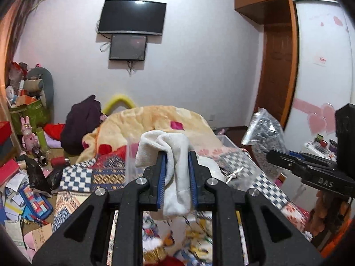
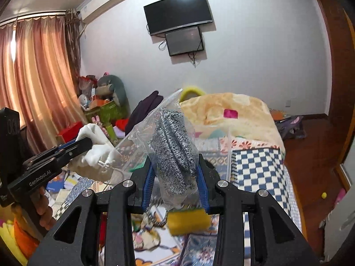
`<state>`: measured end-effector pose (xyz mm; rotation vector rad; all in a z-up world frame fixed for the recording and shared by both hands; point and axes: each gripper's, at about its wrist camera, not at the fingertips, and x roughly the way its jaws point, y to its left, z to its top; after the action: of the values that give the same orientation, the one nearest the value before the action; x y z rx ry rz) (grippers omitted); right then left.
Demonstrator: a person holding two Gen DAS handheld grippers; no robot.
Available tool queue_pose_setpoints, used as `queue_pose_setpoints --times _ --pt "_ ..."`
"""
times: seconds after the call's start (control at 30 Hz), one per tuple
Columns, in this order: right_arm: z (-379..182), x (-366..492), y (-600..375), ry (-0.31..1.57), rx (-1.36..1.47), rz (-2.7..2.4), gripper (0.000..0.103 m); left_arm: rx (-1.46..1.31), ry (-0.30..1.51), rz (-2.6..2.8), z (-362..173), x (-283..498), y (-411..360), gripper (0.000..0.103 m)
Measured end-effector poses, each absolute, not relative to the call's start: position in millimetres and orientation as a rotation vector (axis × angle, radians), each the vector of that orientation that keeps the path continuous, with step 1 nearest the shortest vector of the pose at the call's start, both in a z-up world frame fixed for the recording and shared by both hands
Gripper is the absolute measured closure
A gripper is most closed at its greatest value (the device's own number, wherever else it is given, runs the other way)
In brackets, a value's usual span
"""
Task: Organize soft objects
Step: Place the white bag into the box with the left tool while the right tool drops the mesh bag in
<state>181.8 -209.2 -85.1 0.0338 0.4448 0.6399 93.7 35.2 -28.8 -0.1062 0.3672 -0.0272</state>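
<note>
Left wrist view: left gripper (image 1: 177,153) clamped on a white sock (image 1: 175,166). The sock stands between the blue pads (image 1: 161,177), its upper end flopped over the left finger, its lower end hanging out below the pads. It is held in the air above the bed (image 1: 266,188), which carries a checked and patterned cover. Behind it lies a cream blanket (image 1: 155,119), heaped. At right, the right gripper (image 1: 273,155) comes in from the edge, its tip at a clear bag (image 1: 264,137) of speckled grey knit; how its jaws stand cannot be told from here. Clutter on the floor (image 1: 26,199) at left: papers, boxes, a pink rabbit toy (image 1: 27,136). TV (image 1: 132,17) on the wall.

Right wrist view: right gripper (image 2: 175,166) clenched on the bag (image 2: 168,137). The grey knit (image 2: 173,146) inside stands upright between the pads, the bag's open top rising above the fingers. Just below the pads, a yellow sponge (image 2: 188,221), blurred. At left, the left gripper (image 2: 86,143) seen side-on, pinching the sock (image 2: 93,141), near the bag but apart from it. This view alone shows the curtain (image 2: 37,77), the air conditioner (image 2: 104,0) and a clear box (image 2: 221,146) on the bed.
</note>
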Motion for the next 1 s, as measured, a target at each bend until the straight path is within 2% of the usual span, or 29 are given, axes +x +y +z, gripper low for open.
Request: queue_pose_setpoints --times 0.23,0.83,0.93,1.0 --pt "-88 202 -202 0.451 0.024 0.617 0.071 -0.111 0.396 0.023 -40 121 42 0.084" --pt "-126 232 -161 0.608 -0.080 0.632 0.071 -0.081 0.561 0.021 -86 179 37 0.084" --pt "-126 230 -161 0.602 -0.090 0.627 0.071 -0.072 0.575 0.016 -87 179 35 0.075" --pt "-123 228 -163 0.597 -0.089 0.630 0.071 -0.081 0.573 0.007 -85 178 34 0.063"
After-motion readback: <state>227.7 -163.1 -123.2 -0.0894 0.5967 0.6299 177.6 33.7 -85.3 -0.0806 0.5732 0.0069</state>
